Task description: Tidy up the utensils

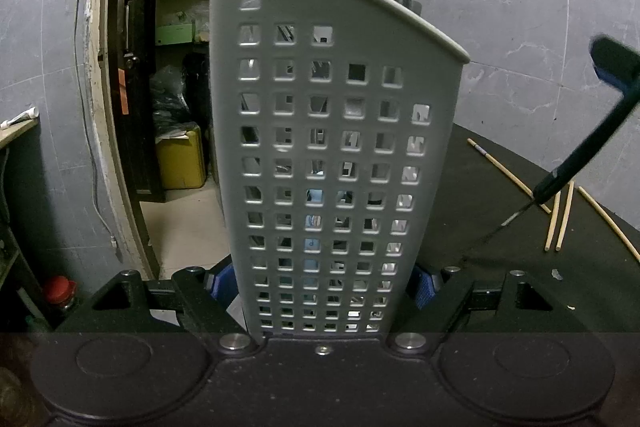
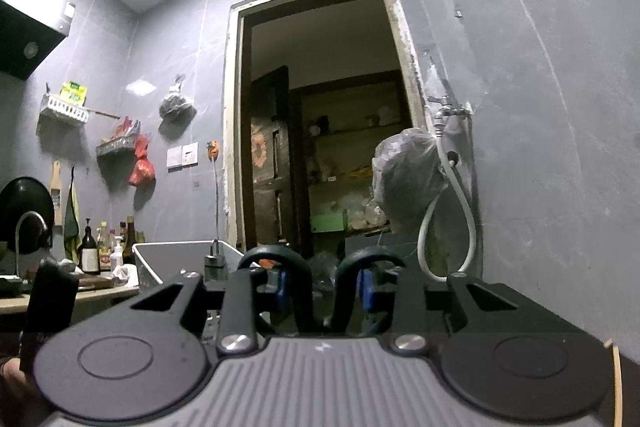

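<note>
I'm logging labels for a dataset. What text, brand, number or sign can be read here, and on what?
No text can be read.
Green packet on the wall shelf: print too blurred.
Bottles on the counter: labels too small.
Right gripper body: a small lightning-like mark, no letters.

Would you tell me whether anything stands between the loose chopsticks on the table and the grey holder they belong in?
Mostly bare dark table lies between the chopsticks and the holder in the left claw; a dark slanted rod with a thin tip hangs over that gap, beside the chopsticks.
</note>
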`<state>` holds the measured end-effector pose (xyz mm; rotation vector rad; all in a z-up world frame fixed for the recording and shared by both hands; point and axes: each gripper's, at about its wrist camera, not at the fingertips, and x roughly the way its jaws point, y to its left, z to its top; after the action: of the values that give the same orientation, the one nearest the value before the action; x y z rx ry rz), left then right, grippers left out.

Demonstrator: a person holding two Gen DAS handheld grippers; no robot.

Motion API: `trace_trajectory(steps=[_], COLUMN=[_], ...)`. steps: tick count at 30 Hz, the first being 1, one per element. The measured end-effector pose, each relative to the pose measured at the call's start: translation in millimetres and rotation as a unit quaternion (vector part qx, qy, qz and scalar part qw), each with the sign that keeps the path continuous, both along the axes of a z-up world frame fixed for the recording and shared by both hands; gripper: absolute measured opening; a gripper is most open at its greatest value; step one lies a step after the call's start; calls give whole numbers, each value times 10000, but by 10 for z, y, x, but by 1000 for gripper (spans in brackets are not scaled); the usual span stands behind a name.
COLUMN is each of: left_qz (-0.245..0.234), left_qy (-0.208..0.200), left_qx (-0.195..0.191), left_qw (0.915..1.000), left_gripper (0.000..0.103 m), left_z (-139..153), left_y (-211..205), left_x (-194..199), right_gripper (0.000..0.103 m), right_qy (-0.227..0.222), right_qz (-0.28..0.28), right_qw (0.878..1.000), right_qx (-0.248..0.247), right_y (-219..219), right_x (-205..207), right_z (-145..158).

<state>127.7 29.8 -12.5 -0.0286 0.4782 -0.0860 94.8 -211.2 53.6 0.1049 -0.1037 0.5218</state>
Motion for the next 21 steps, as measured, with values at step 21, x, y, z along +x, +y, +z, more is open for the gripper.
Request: trace_trajectory(steps=[21], left_qz=[-78], left_qy=[-27], left_qx=[-109], left_qw=[9999], left_gripper=[82], left_z=[-15], left_y=[67], left_x=[13], right_gripper=[40], right_qy=[3], right_qz=[937], right_qw=[9903], right_qx=[-1030], right_y=[684], right_x=[287], right_z=[1533])
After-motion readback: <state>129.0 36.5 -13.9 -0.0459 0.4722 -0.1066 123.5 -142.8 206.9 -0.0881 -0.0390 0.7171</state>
